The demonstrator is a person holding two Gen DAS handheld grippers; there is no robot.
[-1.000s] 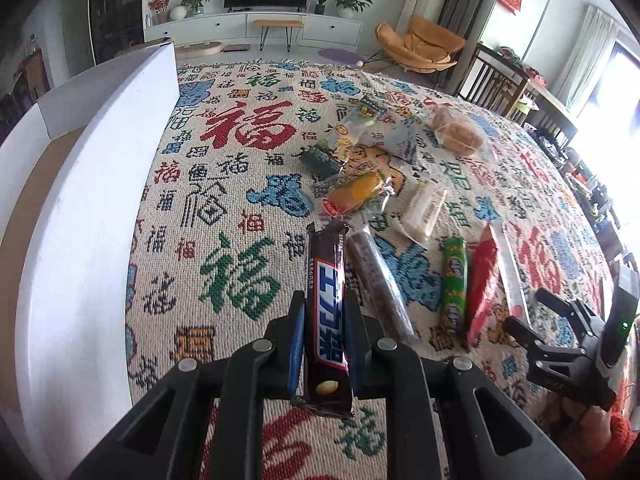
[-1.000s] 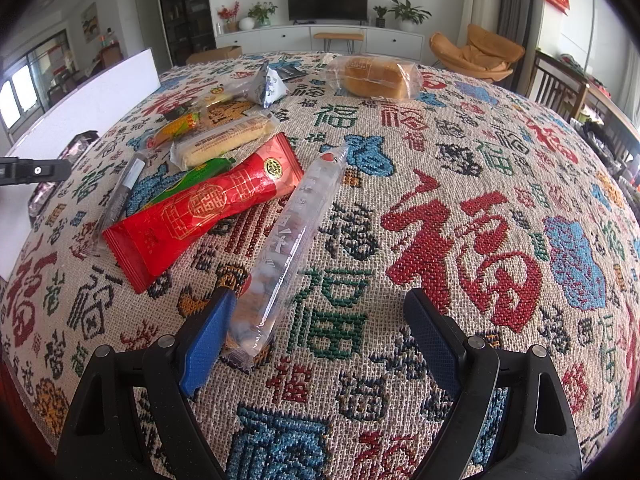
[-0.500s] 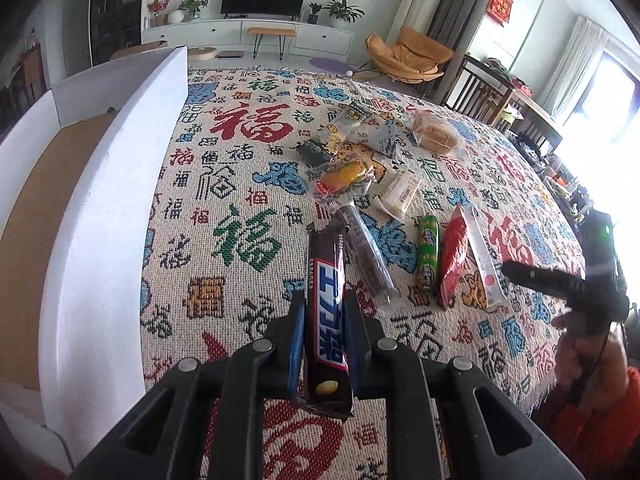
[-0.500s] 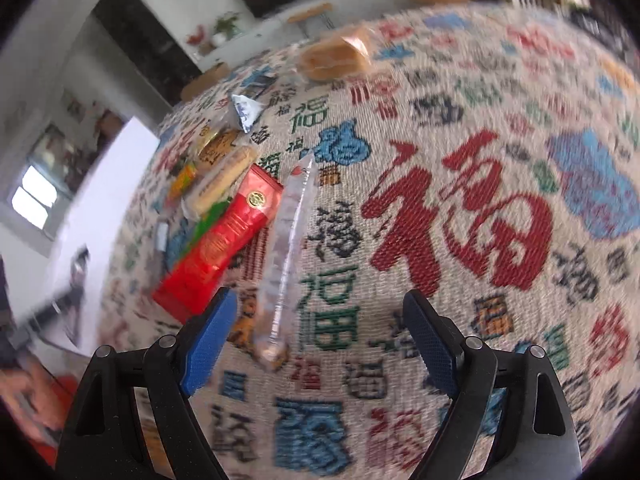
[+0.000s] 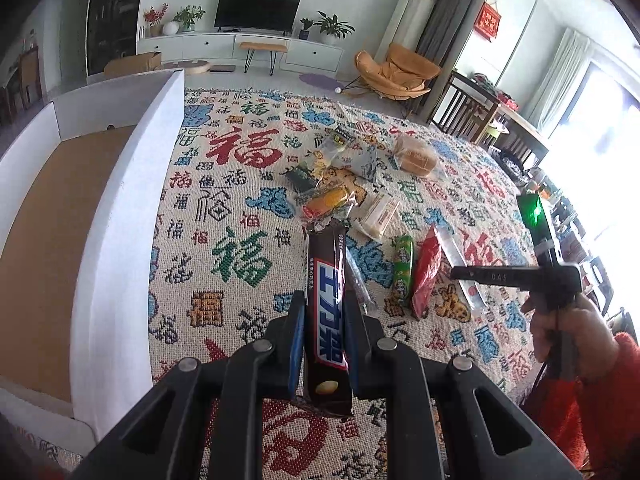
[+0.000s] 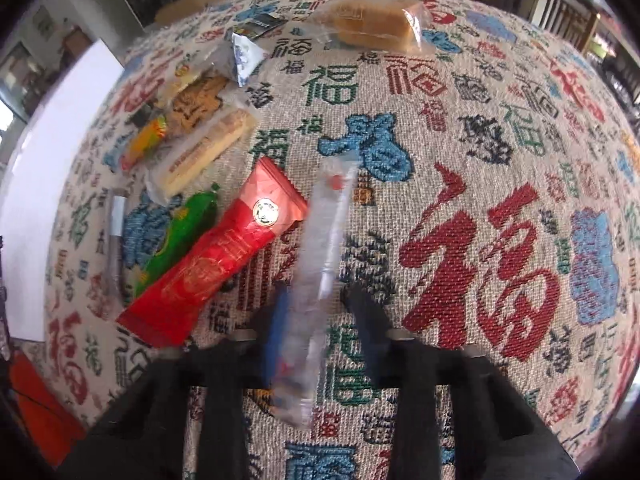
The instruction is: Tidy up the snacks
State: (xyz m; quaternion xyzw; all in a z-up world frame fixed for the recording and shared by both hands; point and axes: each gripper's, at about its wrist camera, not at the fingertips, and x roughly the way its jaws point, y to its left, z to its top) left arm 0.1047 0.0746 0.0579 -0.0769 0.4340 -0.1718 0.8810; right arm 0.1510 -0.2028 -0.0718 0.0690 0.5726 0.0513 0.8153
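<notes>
Judging from how things lie, the sorting has barely begun: the white cardboard box (image 5: 120, 216) at the left edge of the tabletop (image 5: 224, 200) shows only its bare brown floor in the part visible, and most snacks lie scattered on the patterned cloth. Left out there are the bagged bread loaf (image 6: 376, 24), a silver foil pouch (image 6: 244, 56), an orange-yellow packet (image 5: 326, 202), a pale wafer pack (image 6: 208, 148), a green packet (image 6: 176, 236) and a red packet (image 6: 216, 260), the last 2 lying side by side.

The left tongs (image 5: 320, 320) are clenched on a dark brown chocolate bar (image 5: 326, 304) (blue-and-white lettering down its face), the blue pads pressing both long edges, with the bar lifted off the cloth and pointing forward. It hangs above the tabletop just right of the box wall, so dropping it into the box looks like the move in hand.

The right tongs (image 6: 320, 312) straddle the lower half of a long clear plastic sleeve (image 6: 320, 264), which lies just beside the red packet. The fingers are blurred and narrowly spaced, near the sleeve's edges; whether they already pinch it I cannot tell.
</notes>
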